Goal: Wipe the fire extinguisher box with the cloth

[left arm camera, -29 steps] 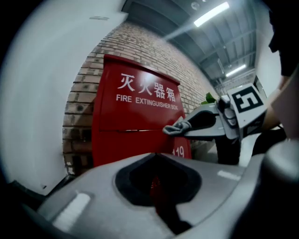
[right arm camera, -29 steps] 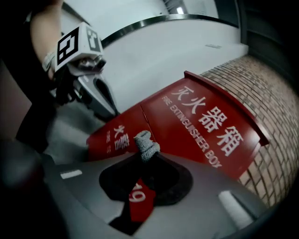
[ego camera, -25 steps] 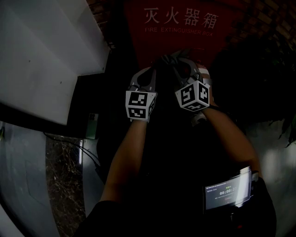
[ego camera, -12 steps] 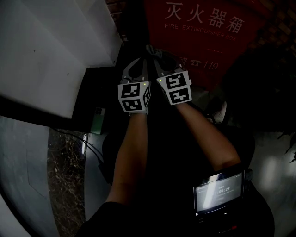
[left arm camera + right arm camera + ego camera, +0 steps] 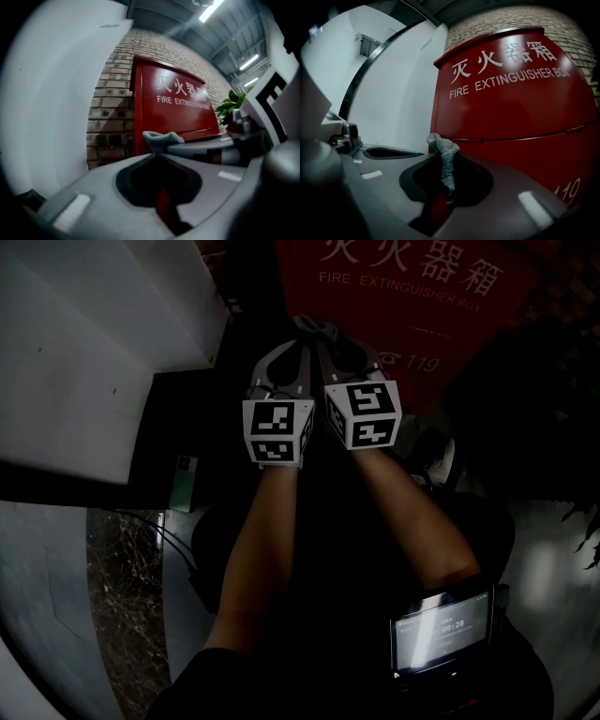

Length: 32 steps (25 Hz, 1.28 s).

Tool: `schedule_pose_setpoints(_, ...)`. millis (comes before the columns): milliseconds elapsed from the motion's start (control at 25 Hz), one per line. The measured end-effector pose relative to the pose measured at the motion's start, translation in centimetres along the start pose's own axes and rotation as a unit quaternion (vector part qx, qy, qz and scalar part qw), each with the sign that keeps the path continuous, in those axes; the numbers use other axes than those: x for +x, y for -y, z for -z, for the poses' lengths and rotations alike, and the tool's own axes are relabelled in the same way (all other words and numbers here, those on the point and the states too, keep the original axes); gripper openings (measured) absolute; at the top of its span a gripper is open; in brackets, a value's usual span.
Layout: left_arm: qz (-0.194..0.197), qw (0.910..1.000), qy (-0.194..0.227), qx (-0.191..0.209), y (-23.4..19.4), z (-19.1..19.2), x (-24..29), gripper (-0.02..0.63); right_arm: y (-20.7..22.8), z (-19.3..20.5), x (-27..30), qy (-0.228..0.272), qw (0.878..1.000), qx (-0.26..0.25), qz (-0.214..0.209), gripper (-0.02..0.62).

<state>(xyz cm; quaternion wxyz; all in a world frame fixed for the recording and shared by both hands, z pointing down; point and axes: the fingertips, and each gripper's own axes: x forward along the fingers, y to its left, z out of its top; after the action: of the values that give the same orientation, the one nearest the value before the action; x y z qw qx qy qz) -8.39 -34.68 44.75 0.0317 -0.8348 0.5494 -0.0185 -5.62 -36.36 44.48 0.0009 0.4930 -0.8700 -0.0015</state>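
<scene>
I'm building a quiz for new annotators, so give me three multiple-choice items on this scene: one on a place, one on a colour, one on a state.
1. What stands behind the fire extinguisher box? A. brick wall B. glass window C. wooden fence
2. What colour is the cloth? A. yellow B. grey C. blue
3. How are the right tongs? A. open, empty B. shut on a bottle C. shut on the cloth
Key: 1 A, bricks show beside the box; 2 B, its tuft is grey; 3 C, cloth is pinched between closed jaws.
</scene>
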Motion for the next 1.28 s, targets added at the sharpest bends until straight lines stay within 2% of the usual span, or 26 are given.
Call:
schedule_pose_setpoints(160, 0.02, 0.9997, 0.001, -0.011, 1.9, 0.2, 0.3, 0.003, 1.7, -0.2, -1.1, 0.004, 1.0, -0.001, 0.018, 0.058)
schedule_pose_setpoints(320, 0.055, 0.9982, 0.002, -0.023, 4.8, 0.3, 0.6, 0.003, 4.4, 0.2, -3.0, -0.005, 0.999, -0.016, 0.043, 0.058)
schedule_pose_setpoints(440, 0.073, 0.9973, -0.002, -0.009, 6.2, 0.4, 0.7, 0.003, 7.3, 0.9, -4.9, -0.015, 0.997, -0.019, 0.073, 0.058)
schedule_pose_setpoints(680, 0.075, 0.9971, -0.008, -0.008, 6.4, 1.0, 0.3, 0.003, 13.2, 1.4, -8.8, -0.027, 0.99, -0.027, 0.133, 0.058)
schedule_pose_setpoints(880, 0.067, 0.9976, -0.008, 0.013, 6.0, 1.3, 0.0, 0.003, 17.2, 0.2, -11.6, -0.01, 0.982, -0.039, 0.187, 0.058)
schedule_pose_setpoints(1120, 0.072, 0.9972, -0.016, -0.009, 6.0, 1.6, -0.6, 0.003, 20.8, -0.1, -13.9, 0.01, 0.972, -0.012, 0.236, 0.058)
schedule_pose_setpoints(1280, 0.061, 0.9978, -0.019, -0.018, 5.3, 1.9, -0.8, 0.003, 20.9, -0.4, -14.4, 0.02, 0.97, -0.003, 0.244, 0.058)
